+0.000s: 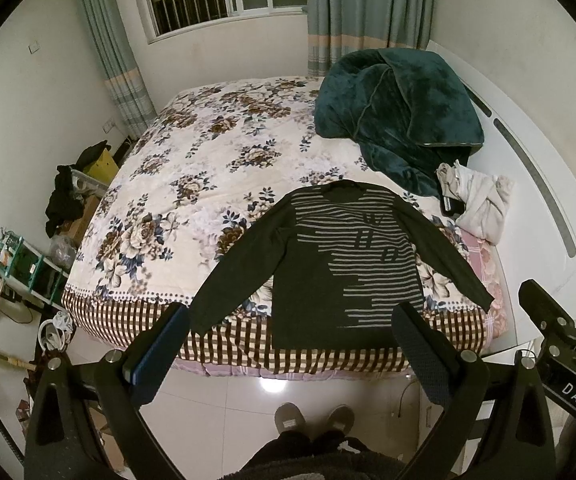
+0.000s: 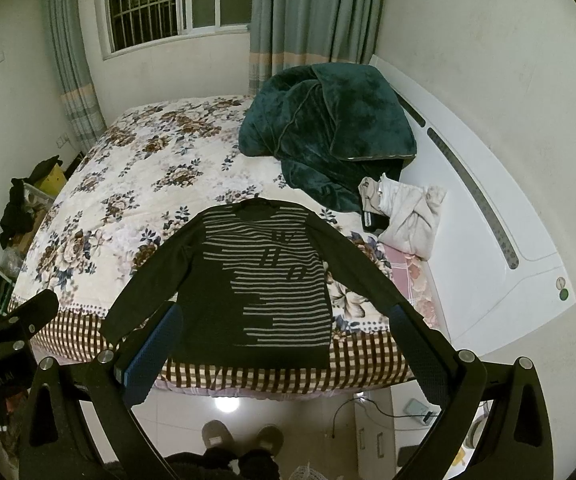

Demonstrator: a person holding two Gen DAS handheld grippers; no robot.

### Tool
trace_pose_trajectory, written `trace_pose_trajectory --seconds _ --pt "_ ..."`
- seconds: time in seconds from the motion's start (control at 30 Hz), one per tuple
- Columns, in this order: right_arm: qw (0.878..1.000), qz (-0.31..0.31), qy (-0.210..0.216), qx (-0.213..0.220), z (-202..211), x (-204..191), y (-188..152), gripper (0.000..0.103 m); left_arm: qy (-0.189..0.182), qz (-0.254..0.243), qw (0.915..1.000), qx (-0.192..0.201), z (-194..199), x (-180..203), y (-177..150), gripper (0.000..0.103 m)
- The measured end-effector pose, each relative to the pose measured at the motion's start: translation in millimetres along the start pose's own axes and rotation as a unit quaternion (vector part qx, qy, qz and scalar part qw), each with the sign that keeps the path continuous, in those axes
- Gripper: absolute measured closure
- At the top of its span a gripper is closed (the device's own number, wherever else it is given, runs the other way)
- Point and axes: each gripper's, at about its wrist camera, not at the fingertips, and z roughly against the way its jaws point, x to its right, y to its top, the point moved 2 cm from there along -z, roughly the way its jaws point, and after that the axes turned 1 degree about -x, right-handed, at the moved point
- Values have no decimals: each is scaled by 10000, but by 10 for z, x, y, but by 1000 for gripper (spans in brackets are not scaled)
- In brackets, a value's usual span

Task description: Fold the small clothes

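A wide bed [image 1: 192, 168] with a floral cover is filling most of the scene, its checked border running along the near edge. A crumpled teal blanket [image 1: 400, 120] is sitting at the far right, against the white headboard [image 1: 536, 184]. The dark striped sweater [image 1: 348, 264] is lying flat and face up near the bed's near edge, right of centre, sleeves spreading out to both sides, hem reaching the checked border. A pale bundle of cloth [image 1: 480, 200] is lying just right of the sweater's collar. The left gripper [image 1: 292, 344] and right gripper [image 2: 284, 344] are hovering above the near edge, fingers spread wide, gripping nothing. A person's slippers [image 1: 314, 418] are standing on the tiled floor below.
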Motion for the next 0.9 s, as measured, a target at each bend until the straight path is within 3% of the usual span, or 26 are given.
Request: trace_pose_trajectory --seconds 0.9 --pt "10000 49 10 46 97 -34 31 0 0 8 10000 51 97 53 58 0"
